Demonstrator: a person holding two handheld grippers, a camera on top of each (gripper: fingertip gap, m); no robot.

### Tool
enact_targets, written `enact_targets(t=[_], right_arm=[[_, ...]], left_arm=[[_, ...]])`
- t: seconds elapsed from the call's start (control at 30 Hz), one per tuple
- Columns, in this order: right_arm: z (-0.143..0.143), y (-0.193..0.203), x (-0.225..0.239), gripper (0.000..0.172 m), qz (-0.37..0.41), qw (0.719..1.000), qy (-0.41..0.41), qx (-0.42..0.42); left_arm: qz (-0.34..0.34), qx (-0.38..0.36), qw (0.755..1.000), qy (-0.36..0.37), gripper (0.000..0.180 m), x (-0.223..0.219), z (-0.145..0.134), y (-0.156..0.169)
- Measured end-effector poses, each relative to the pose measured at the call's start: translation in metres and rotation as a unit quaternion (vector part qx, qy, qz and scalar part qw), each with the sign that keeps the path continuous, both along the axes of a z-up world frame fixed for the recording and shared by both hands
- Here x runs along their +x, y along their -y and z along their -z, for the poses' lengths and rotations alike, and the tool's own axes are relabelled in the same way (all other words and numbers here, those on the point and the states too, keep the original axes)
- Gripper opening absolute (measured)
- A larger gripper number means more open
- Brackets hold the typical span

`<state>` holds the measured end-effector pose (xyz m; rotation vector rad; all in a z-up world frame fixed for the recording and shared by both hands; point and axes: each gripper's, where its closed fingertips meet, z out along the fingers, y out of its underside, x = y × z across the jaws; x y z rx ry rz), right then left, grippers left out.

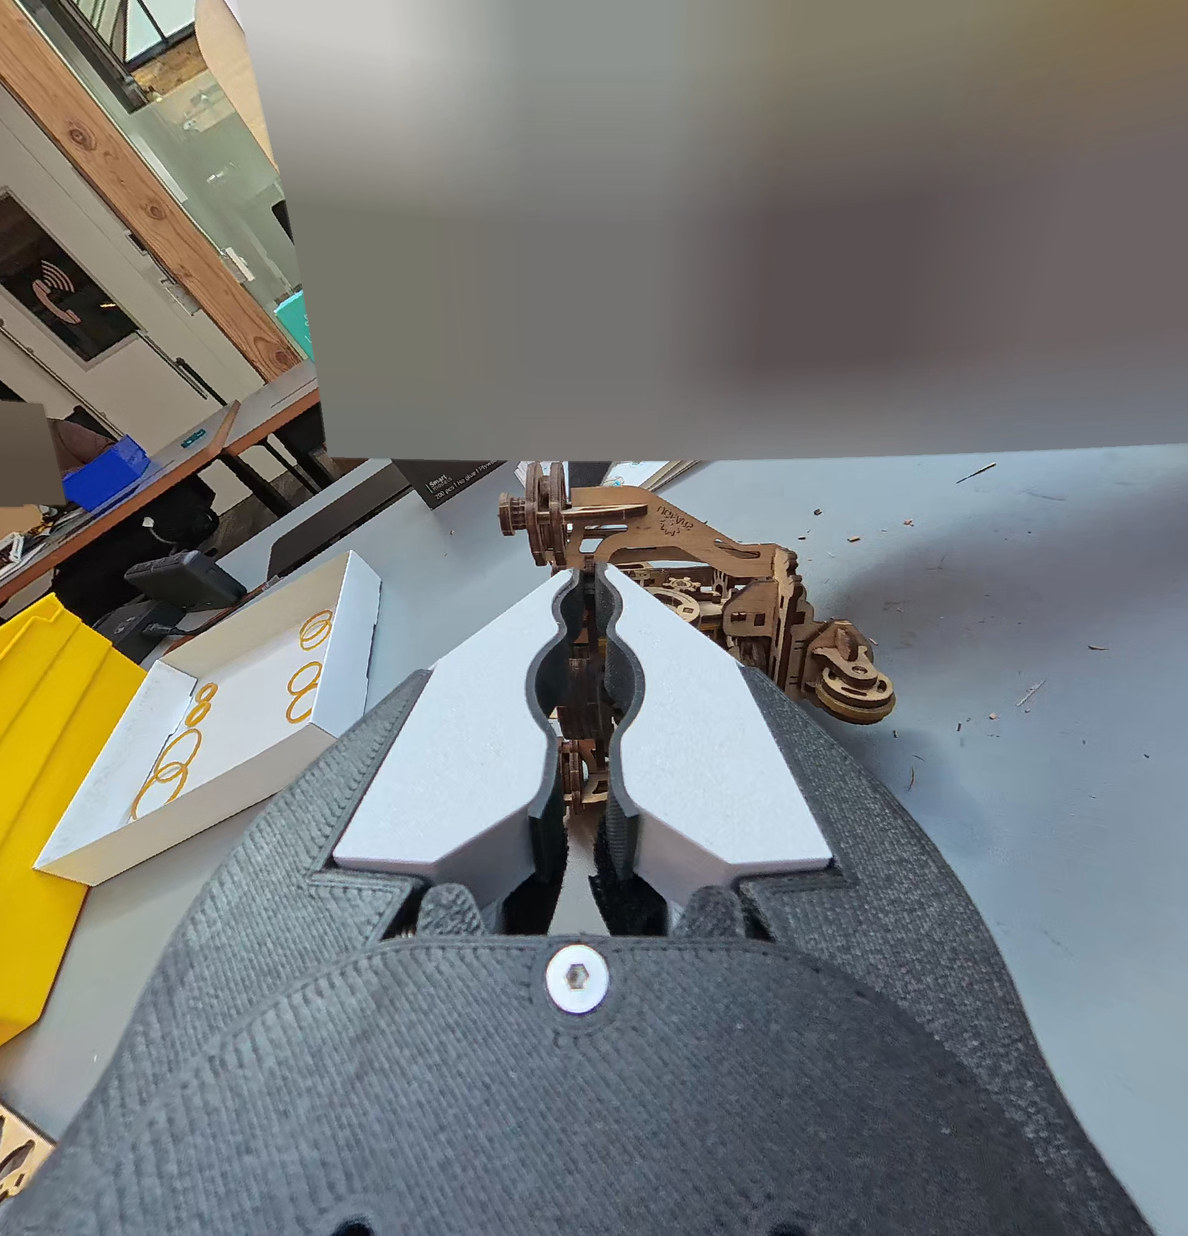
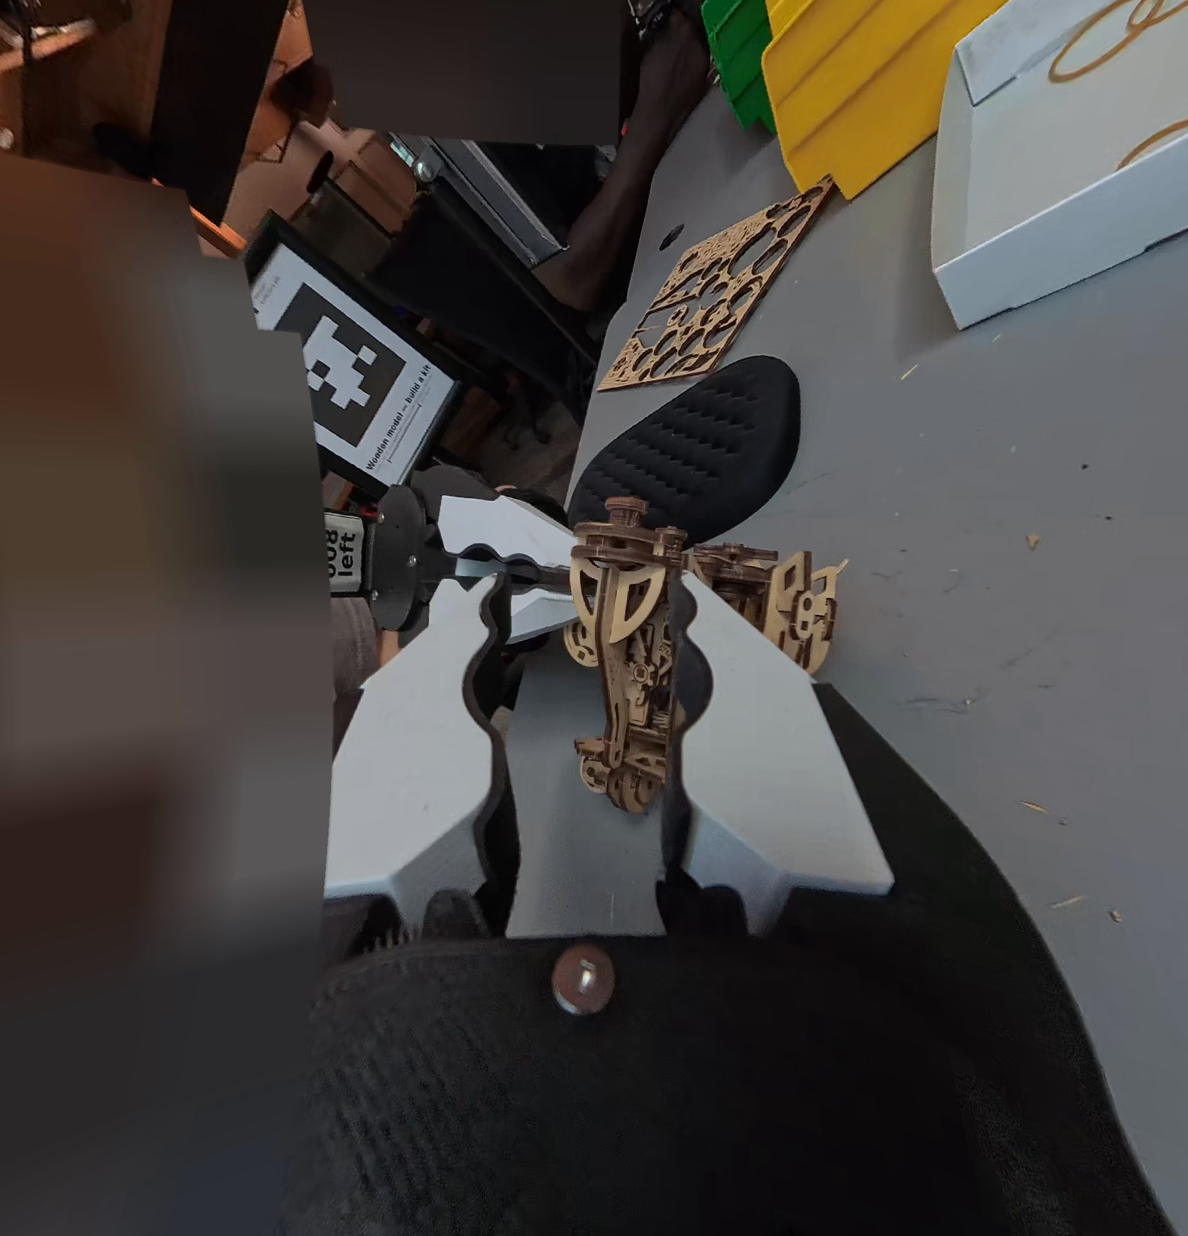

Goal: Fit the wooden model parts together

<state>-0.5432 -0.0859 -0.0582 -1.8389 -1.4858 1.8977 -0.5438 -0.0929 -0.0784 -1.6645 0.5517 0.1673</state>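
A partly built wooden model (image 1: 711, 568) of laser-cut ply with gears and small wheels stands on the grey table (image 1: 1046, 736). My left gripper (image 1: 587, 575) is shut on a thin plate at the model's near side; its pads press on the wood. The right wrist view shows the same grasp from the side, the left gripper (image 2: 544, 572) pinching the model's (image 2: 628, 669) edge. My right gripper (image 2: 587, 588) is open around the model. Its right finger (image 2: 725, 642) is close beside the wood, and its left finger (image 2: 444, 655) stands well apart.
A white box with orange rubber bands (image 1: 243, 702) and a yellow bin (image 1: 36, 736) lie to the left. The right wrist view shows a punched-out wooden sheet (image 2: 711, 294), a black oval pad (image 2: 698, 448), yellow and green bins (image 2: 858, 87) and a marker card (image 2: 357, 374). Wood chips lie scattered on the table. My left and right fingertips are right by each other.
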Motion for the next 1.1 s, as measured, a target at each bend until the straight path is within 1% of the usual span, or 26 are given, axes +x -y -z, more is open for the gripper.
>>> enact_targets(t=[0.03, 0.1, 0.13, 0.23, 0.37, 0.43, 0.5, 0.57, 0.67, 0.77, 0.93, 1.1], right_arm=[[0.001, 0.000, 0.000, 0.045, 0.001, 0.999, -0.004, 0.036], [0.005, 0.001, 0.000, 0.045, 0.003, 0.996, 0.006, 0.085], [0.008, 0.002, -0.001, 0.045, 0.002, 0.995, 0.013, 0.097], [0.008, 0.002, -0.004, 0.048, 0.017, 0.995, 0.017, 0.093], [0.010, 0.000, -0.005, 0.047, 0.033, 0.990, 0.033, 0.131], [0.012, -0.003, -0.005, 0.044, 0.044, 0.986, 0.044, 0.157], [0.015, -0.005, -0.005, 0.034, 0.050, 0.981, 0.052, 0.180], [0.015, -0.005, -0.006, 0.031, 0.053, 0.980, 0.054, 0.186], [0.014, -0.002, -0.006, 0.037, 0.051, 0.980, 0.053, 0.184], [0.015, -0.004, -0.007, 0.031, 0.059, 0.977, 0.057, 0.199], [0.015, -0.004, -0.008, 0.033, 0.063, 0.976, 0.057, 0.202], [0.015, -0.006, -0.008, 0.031, 0.069, 0.973, 0.060, 0.213]], left_arm=[[0.000, 0.000, 1.000, 0.000, 0.000, 0.000, 0.000, 0.000], [0.000, 0.000, 1.000, 0.003, 0.000, 0.000, 0.000, -0.001], [0.000, 0.000, 1.000, 0.004, 0.000, -0.001, 0.000, -0.001], [-0.001, -0.001, 1.000, 0.004, 0.001, -0.001, 0.000, -0.001], [-0.004, -0.003, 1.000, 0.005, 0.000, -0.001, 0.000, -0.002], [-0.004, -0.004, 1.000, 0.006, 0.000, -0.002, 0.000, -0.002], [-0.004, -0.005, 1.000, 0.005, 0.000, -0.002, 0.000, -0.002], [-0.005, -0.004, 1.000, 0.004, 0.000, -0.002, 0.000, -0.002], [-0.007, -0.005, 1.000, 0.004, 0.001, -0.002, 0.000, -0.003], [-0.008, -0.005, 1.000, 0.001, 0.000, -0.002, 0.000, -0.003], [-0.009, -0.005, 1.000, -0.003, 0.000, -0.003, 0.000, -0.003], [-0.009, -0.005, 1.000, -0.003, 0.000, -0.003, 0.000, -0.003]])
